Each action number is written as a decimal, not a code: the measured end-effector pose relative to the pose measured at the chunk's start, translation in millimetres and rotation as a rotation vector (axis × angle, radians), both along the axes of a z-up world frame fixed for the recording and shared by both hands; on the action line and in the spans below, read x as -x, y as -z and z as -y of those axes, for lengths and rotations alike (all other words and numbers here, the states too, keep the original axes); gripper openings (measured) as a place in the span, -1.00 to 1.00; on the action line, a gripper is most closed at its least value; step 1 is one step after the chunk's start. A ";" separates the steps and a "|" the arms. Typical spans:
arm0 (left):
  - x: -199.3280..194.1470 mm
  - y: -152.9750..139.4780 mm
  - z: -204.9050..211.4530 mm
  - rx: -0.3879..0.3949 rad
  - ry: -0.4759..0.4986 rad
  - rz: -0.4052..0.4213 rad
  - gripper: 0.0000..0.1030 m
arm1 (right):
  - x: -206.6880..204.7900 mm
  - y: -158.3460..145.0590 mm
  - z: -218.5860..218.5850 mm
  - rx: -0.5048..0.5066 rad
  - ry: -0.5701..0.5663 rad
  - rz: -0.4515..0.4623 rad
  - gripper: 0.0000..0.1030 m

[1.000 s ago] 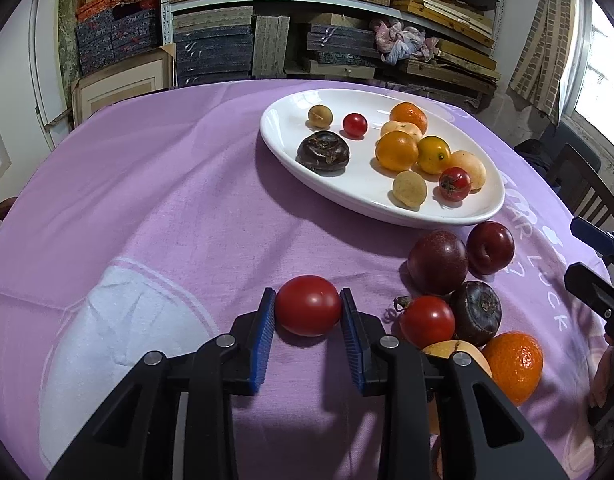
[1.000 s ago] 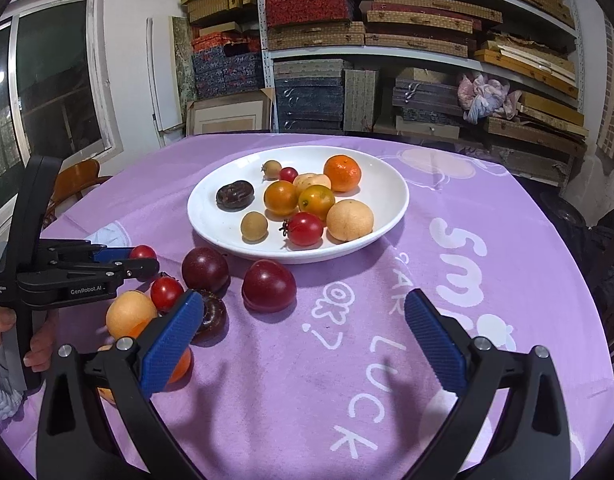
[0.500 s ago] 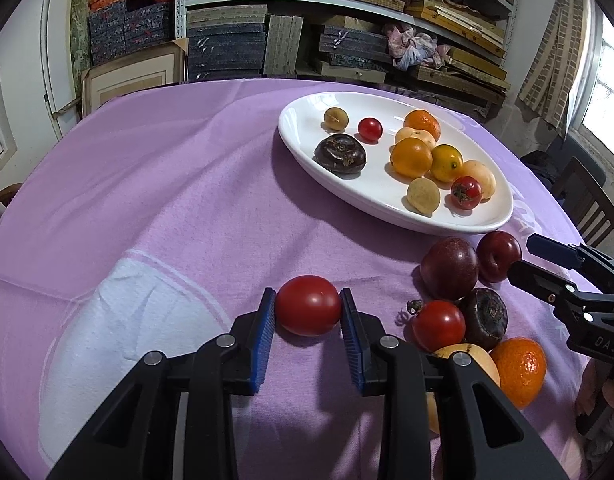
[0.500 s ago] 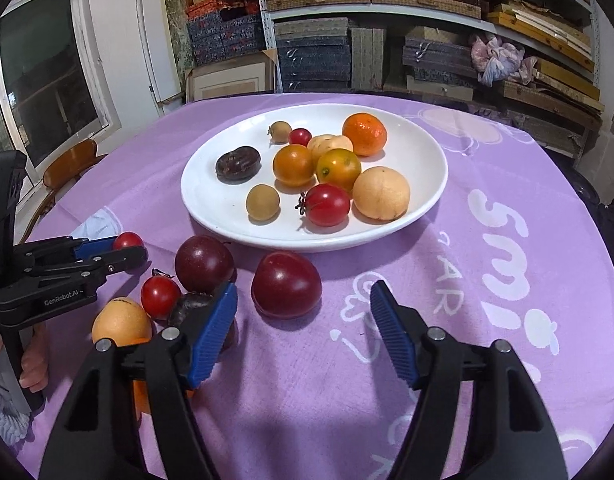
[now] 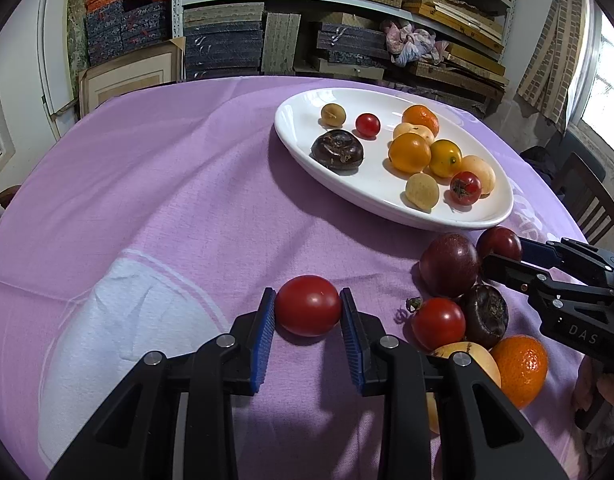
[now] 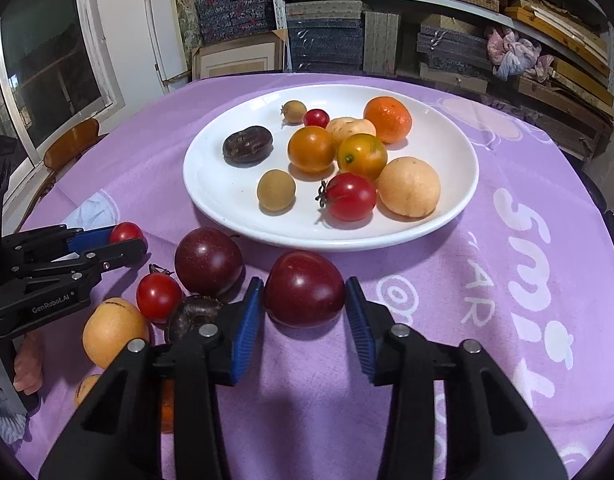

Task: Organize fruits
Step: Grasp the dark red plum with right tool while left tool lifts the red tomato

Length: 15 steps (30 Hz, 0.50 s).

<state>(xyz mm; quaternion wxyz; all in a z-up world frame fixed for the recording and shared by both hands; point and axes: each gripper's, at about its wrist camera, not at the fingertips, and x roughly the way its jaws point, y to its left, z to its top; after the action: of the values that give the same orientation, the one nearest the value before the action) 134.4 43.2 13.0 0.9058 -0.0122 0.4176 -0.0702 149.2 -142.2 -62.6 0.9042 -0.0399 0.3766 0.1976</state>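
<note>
My left gripper (image 5: 307, 312) is shut on a red tomato (image 5: 308, 306) that rests on the purple cloth, with both blue pads against its sides. Off to the left in the right wrist view, that tomato (image 6: 125, 232) shows between the left gripper's fingers. My right gripper (image 6: 305, 286) is closing around a dark red plum (image 6: 304, 289) lying just in front of the white plate (image 6: 227, 196). Its pads stand a sliver off the plum's sides. The plate holds several fruits.
Loose fruit lies between the grippers: a dark purple plum (image 6: 208, 266), a cherry tomato (image 6: 159, 296), a dark brown fruit (image 6: 191, 316), a yellow fruit (image 6: 113, 336) and an orange (image 5: 521, 368). Behind the round table stand shelves of boxes. A wooden chair (image 5: 591, 196) is at the right.
The right gripper has moved forward and down to the dark red plum, and its jaws have narrowed from wide apart to close around it. The left gripper and its tomato have stayed put.
</note>
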 end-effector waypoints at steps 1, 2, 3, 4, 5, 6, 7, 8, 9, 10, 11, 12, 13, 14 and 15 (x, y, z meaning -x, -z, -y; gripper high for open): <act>-0.1 -0.1 -0.2 0.000 0.001 0.000 -0.37 | -1.3 -0.2 0.7 -0.004 0.000 -0.001 -0.20; 0.0 -0.2 -0.1 0.000 0.001 0.001 -0.37 | -2.2 -0.2 1.6 -0.009 -0.001 -0.003 -0.20; -0.1 0.1 -0.1 0.001 0.002 0.003 -0.37 | -2.5 -0.2 2.5 -0.014 -0.001 -0.004 -0.20; 0.2 -0.1 0.0 0.001 0.002 0.007 -0.37 | -1.0 0.0 3.2 -0.017 -0.001 -0.003 -0.20; 1.4 -0.9 -0.3 0.002 0.001 0.015 -0.37 | 0.8 -0.2 4.5 -0.019 0.000 0.000 -0.20; 2.6 -2.1 -0.4 0.002 0.001 0.025 -0.37 | 4.6 -0.6 6.9 -0.020 -0.002 0.002 -0.20; 4.3 -3.9 -0.1 0.001 0.000 0.036 -0.37 | 8.3 -2.7 9.2 -0.025 -0.004 0.006 -0.20; 4.9 -5.8 1.1 0.001 0.004 0.039 -0.37 | 13.1 -6.4 12.3 -0.033 -0.005 0.015 -0.20; 4.8 -8.7 1.9 0.012 0.008 0.041 -0.37 | 18.5 -11.9 15.6 -0.042 -0.002 0.030 -0.20; 3.3 -13.0 2.7 0.028 0.010 0.042 -0.37 | 23.6 -18.3 19.2 -0.050 0.003 0.051 -0.20; 0.7 -18.6 4.3 0.033 0.013 0.046 -0.37 | 26.9 -26.4 22.2 -0.056 0.011 0.075 -0.20; -2.9 -25.5 7.1 0.026 0.016 0.057 -0.37 | 28.5 -35.4 24.9 -0.061 0.021 0.102 -0.20; -8.3 -34.1 10.6 0.007 0.014 0.075 -0.37 | 28.1 -44.4 27.6 -0.064 0.030 0.124 -0.20; -14.2 -43.1 14.3 -0.004 0.012 0.091 -0.37 | 24.3 -52.1 28.6 -0.059 0.040 0.137 -0.20; -22.4 -51.4 17.7 -0.003 0.013 0.099 -0.37 | 17.4 -59.3 28.1 -0.051 0.047 0.142 -0.20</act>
<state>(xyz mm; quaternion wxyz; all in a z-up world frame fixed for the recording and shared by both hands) 156.7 25.4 64.4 0.9250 -0.0047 0.3724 -0.0758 131.8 -170.3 -3.3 0.9337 -0.0220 0.3071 0.1826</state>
